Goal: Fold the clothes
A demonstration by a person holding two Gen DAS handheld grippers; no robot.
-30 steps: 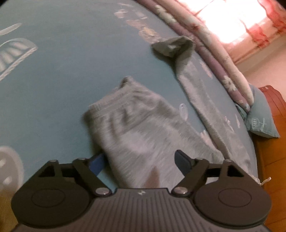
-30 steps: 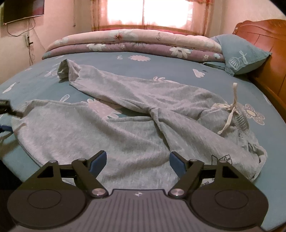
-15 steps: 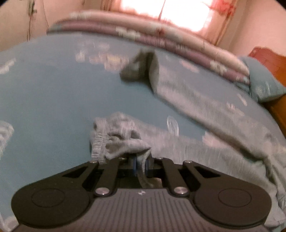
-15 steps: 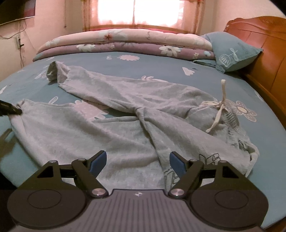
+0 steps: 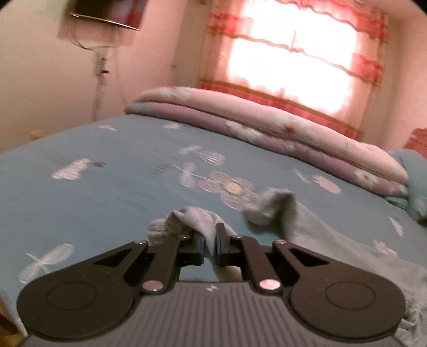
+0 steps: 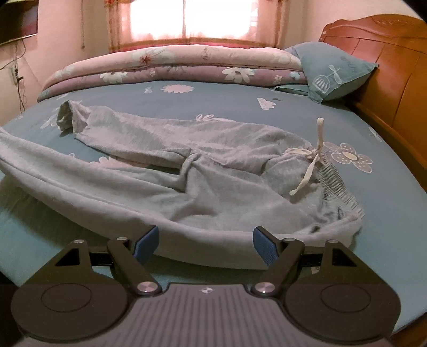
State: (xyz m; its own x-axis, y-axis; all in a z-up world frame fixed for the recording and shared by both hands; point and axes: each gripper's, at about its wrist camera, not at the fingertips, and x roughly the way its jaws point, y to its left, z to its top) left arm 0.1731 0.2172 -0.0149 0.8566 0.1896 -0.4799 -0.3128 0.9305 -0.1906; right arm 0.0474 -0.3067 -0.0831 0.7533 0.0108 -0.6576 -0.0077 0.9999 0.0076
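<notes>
Grey sweatpants (image 6: 202,170) lie spread on a teal floral bedsheet (image 6: 213,101), waistband and white drawstring (image 6: 312,162) at the right. My left gripper (image 5: 209,244) is shut on the cuff of the near leg (image 5: 186,216), lifted off the sheet. The far leg's cuff (image 5: 272,205) lies bunched just beyond; in the right wrist view that cuff (image 6: 65,114) is at the far left. The near leg (image 6: 80,181) rises toward the left edge there. My right gripper (image 6: 205,241) stands open above the pants' near edge, nothing between its fingers.
A folded floral quilt (image 6: 173,66) runs along the bed's far side under a bright curtained window (image 5: 291,58). A teal pillow (image 6: 333,74) leans on the wooden headboard (image 6: 387,66) at the right. A dark screen (image 5: 104,13) and cables hang on the left wall.
My left gripper closed on the near leg's cuff and lifted it, its view tilting up from the sheet to the window. The near leg now rises at the left; the right gripper stayed open.
</notes>
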